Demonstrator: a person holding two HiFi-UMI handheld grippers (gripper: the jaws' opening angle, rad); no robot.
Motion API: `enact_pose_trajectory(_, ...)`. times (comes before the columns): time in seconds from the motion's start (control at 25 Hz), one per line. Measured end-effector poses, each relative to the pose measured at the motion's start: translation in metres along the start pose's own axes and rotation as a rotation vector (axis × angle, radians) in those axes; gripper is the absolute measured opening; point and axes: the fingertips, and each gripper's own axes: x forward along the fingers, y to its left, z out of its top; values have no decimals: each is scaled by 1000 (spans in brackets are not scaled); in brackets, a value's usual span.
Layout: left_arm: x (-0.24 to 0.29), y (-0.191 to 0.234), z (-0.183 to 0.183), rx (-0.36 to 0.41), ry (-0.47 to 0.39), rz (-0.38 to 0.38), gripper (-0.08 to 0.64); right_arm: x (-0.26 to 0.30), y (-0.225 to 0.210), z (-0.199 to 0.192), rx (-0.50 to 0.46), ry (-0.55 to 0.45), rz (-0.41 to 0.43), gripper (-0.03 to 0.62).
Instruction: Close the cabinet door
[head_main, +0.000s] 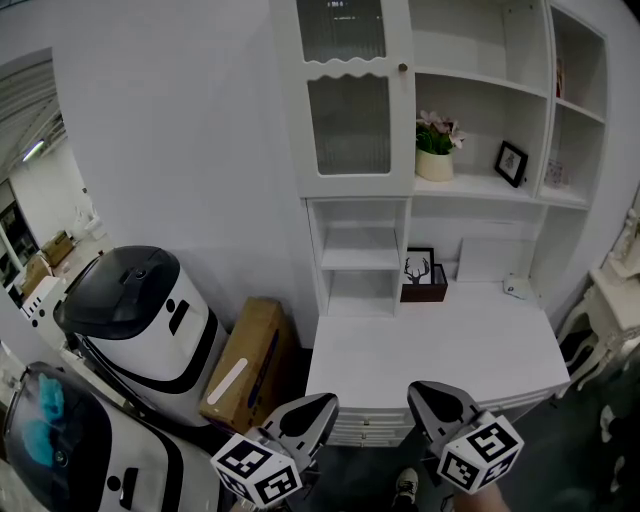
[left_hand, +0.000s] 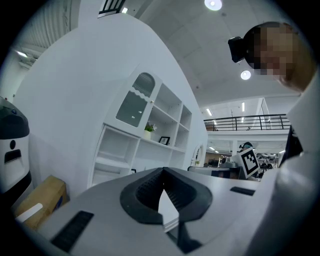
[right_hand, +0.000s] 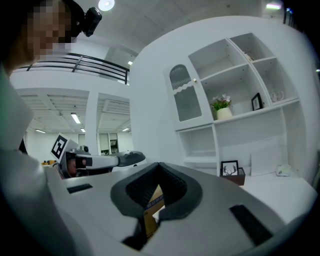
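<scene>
One white cabinet door (head_main: 348, 95) (ribbed glass), seemingly flush.

My left gripper (head_main: 318, 403) and right gripper (head_main: 428, 390): light grey wedge shells, black ribbed pads, black slots on top. Each carries a white cube (head_main: 257, 472) with black square markers. White sleeve (left_hand: 300, 195).

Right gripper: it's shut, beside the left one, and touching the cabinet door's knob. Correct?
Not touching the knob. The right gripper is shut and beside the left gripper, but the head view shows it low at the front edge of the desk, well below the knob on the cabinet door.
</scene>
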Motion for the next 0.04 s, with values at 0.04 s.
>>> enact_pose_trajectory(0.04, 0, 1, 0, -1, -1, 0, 6, 1, 0, 0, 1, 1, -1, 5)
